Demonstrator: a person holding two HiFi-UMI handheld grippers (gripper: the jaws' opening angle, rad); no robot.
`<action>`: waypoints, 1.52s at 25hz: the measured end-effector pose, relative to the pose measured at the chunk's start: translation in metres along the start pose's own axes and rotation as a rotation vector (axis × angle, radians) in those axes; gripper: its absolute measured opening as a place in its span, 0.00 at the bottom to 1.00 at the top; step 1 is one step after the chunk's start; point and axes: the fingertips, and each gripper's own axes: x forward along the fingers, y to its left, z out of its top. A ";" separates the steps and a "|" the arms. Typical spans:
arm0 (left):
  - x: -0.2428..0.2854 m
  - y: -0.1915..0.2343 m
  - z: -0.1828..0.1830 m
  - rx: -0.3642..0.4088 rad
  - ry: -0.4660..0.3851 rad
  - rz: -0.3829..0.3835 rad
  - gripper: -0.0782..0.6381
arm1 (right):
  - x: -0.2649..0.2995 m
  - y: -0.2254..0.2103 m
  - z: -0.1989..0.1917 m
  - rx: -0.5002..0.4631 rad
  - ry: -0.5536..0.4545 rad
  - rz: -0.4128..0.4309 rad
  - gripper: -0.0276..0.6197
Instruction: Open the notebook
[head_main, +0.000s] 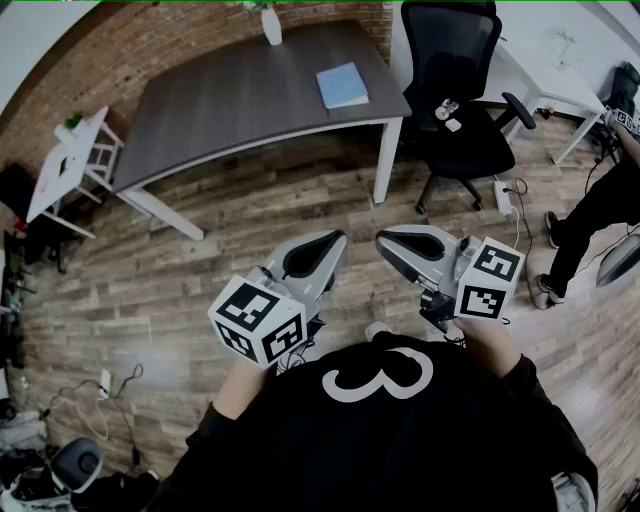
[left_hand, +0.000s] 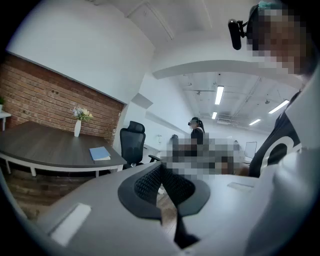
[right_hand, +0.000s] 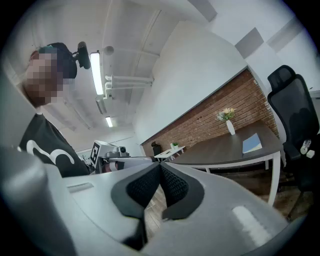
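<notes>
Both closed, empty: left tongs (head_main: 336, 241), right tongs (head_main: 385, 242); shirt (head_main: 400, 445) reads "3"; notebook (head_main: 342, 85) shut.

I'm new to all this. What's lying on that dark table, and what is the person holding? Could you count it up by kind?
On the dark table:
blue notebook: 1
white vase with flowers: 1
In the person's hands:
grippers: 2, the left gripper and the right gripper, both shut and empty
Total: 4

The notebook (head_main: 342, 85) is showing pale blue against the dark grey table (head_main: 230, 100) (white legs); the brick wall (head_main: 130, 50) is glowing reddish-brown, the chair (head_main: 450, 50) is looking black.
</notes>
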 end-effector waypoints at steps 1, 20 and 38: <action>-0.001 0.000 0.000 -0.001 -0.002 0.002 0.13 | 0.000 0.000 0.000 -0.001 0.001 -0.001 0.04; 0.010 0.066 0.003 -0.001 -0.025 0.121 0.13 | -0.001 -0.063 0.017 -0.012 -0.067 -0.157 0.05; 0.151 0.188 0.013 -0.069 0.023 0.233 0.13 | 0.020 -0.275 0.053 0.083 -0.054 -0.258 0.05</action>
